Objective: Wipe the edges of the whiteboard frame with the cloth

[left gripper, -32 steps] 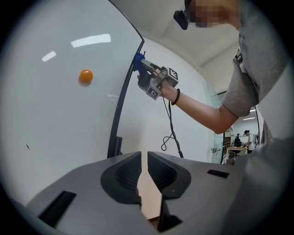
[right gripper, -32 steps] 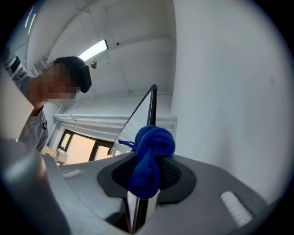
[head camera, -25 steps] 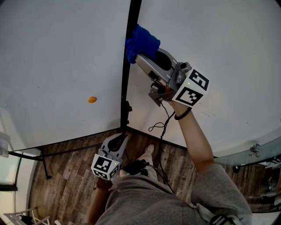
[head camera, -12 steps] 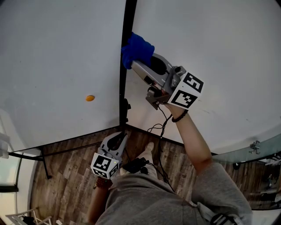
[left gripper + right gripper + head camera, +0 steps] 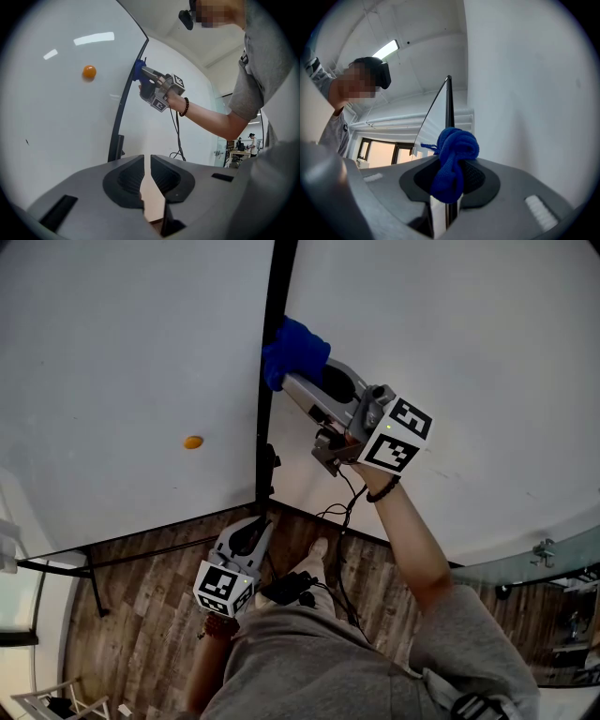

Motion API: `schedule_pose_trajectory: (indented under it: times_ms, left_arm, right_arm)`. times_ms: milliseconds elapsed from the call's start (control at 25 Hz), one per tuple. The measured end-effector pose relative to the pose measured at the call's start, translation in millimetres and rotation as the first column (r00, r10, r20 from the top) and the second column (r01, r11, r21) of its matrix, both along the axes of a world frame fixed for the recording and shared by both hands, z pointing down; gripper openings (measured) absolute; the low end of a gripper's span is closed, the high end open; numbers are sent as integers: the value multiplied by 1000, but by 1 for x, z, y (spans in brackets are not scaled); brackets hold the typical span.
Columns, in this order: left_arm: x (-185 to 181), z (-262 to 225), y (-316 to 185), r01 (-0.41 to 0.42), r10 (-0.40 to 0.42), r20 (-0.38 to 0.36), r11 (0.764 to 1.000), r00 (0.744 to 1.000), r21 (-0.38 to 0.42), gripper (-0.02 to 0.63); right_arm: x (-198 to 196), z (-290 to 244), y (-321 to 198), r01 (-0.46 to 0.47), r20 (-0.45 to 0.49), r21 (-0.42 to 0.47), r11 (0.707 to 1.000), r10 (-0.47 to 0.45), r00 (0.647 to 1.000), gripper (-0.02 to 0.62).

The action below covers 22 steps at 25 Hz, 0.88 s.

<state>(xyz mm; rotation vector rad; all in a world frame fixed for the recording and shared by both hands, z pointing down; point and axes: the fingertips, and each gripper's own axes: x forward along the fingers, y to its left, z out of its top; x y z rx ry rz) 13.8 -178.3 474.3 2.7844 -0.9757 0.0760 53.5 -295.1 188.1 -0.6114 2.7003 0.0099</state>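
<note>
Pinching item: right gripper point(image 5: 287, 382), grey two-jaw tool with a black-and-white marker cube point(image 5: 403, 435), held raised at the board. Jaws clamped on a bunched blue knitted cloth point(image 5: 295, 350). In the right gripper view the cloth point(image 5: 455, 157) bulges up from between the jaws of that gripper point(image 5: 447, 190), with a loose thread trailing to its left.

Cloth position: against the thin black whiteboard frame point(image 5: 266, 418), on its vertical strip, well above the strip's lower end. In the right gripper view the same strip point(image 5: 449, 101) rises directly behind the cloth.

Left gripper point(image 5: 251, 534): grey, of the same make, held low near the person's waist and well apart from the cloth. In the left gripper view its jaws point(image 5: 151, 172) stand drawn almost together, with only a narrow slit between them and nothing inside.

Board: white glossy whiteboard surface point(image 5: 122, 352), left of the frame strip, bearing one small round orange magnet point(image 5: 193, 442).

Other entries: dark beaded bracelet point(image 5: 388, 488) on the right wrist; black cable point(image 5: 343, 512) hanging below the right gripper; brown wood-plank floor point(image 5: 141, 615); plain white wall point(image 5: 469, 352) to the right of the frame.
</note>
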Motion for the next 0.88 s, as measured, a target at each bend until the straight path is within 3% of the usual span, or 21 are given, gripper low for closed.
schedule_pose_trajectory:
  times_ms: [160, 440, 880]
  left_arm:
    - [3, -2, -5, 2, -2, -1, 1000, 1000, -4, 48]
    - [-14, 23, 27, -1, 1, -1, 1000, 1000, 3, 48]
    - [-11, 22, 20, 4, -4, 1, 1000, 1000, -11, 48]
  right_arm:
    - [2, 6, -6, 5, -10, -16, 1000, -5, 1000, 107]
    - [-14, 45, 28, -5, -21, -38, 999, 4, 1000, 107]
    - [-12, 72, 19, -8, -34, -106, 994, 4, 999, 107]
